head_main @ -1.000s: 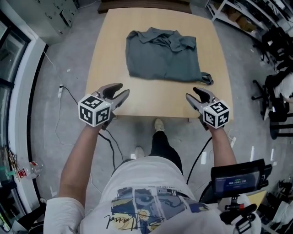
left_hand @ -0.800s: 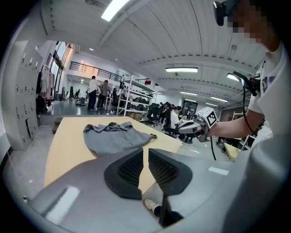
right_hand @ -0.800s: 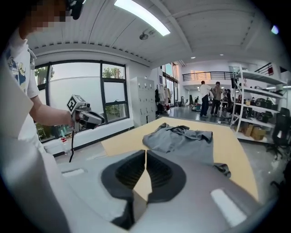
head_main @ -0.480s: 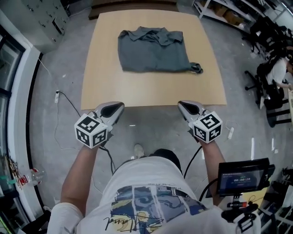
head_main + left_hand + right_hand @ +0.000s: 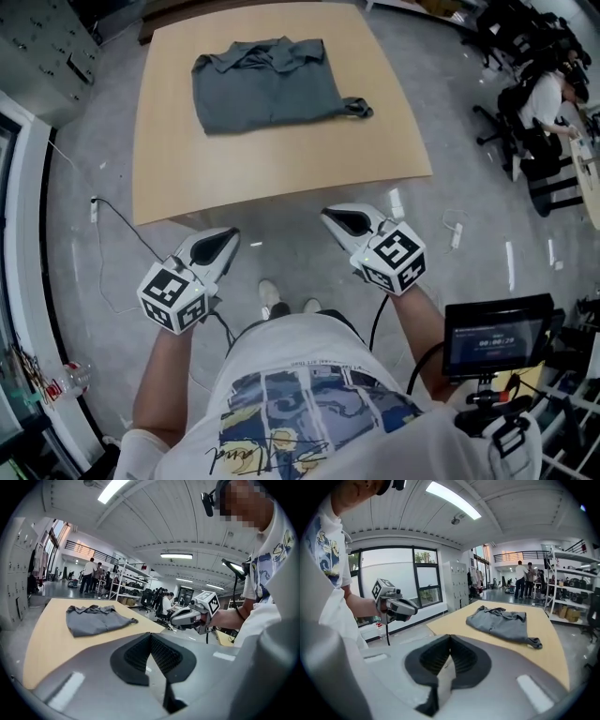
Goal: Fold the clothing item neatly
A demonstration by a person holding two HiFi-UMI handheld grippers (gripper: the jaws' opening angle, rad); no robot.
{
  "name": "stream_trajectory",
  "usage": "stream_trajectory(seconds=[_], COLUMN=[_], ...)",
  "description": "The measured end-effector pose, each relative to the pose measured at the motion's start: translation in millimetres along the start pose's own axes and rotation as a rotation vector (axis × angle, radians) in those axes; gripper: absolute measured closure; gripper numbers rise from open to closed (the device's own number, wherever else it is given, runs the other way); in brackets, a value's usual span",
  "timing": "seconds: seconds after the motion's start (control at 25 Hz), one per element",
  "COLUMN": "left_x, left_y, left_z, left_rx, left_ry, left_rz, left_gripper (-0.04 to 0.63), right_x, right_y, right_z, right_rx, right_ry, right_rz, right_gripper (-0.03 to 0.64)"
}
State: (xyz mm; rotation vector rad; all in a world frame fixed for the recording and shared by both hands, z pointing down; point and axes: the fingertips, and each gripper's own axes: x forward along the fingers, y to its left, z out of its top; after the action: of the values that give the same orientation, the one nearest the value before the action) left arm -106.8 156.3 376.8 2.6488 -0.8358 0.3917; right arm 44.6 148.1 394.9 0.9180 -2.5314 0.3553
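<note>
Though jaws stood apart second ago, left tool [image 5: 225, 240] and right tool [image 5: 336, 217] now closed, empty, off table [image 5: 281, 173]; shirt [image 5: 262, 89] unmoved.

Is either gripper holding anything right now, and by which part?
Nothing is held. The left gripper and right gripper are shut and empty, off the table; the grey shirt lies there untouched.
</note>
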Motion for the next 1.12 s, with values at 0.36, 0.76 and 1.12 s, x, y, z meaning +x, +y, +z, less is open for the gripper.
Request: stream_trajectory(seconds=[0.36, 0.76, 1.12], left_x=[8, 19, 21], left_y=[-42, -73, -88], left_z=[-2, -11, -18], left_rx=[-0.022, -0.011, -0.018], left_ry=[-0.011, 0.004, 0.017], left_rz=[-0.021, -0.003, -0.005], left_gripper=[0.589, 0.589, 0.589], right_x=[-36, -61, -70], right_y=[19, 27, 37], right_z=[-6, -24, -29], right_rx=[-0.036, -0.040, -0.049], right_ry=[-0.019, -0.045, -0.047], right_rz=[0.028, 0.054, 0.071], right_gripper=[0.614, 0.614, 0.614])
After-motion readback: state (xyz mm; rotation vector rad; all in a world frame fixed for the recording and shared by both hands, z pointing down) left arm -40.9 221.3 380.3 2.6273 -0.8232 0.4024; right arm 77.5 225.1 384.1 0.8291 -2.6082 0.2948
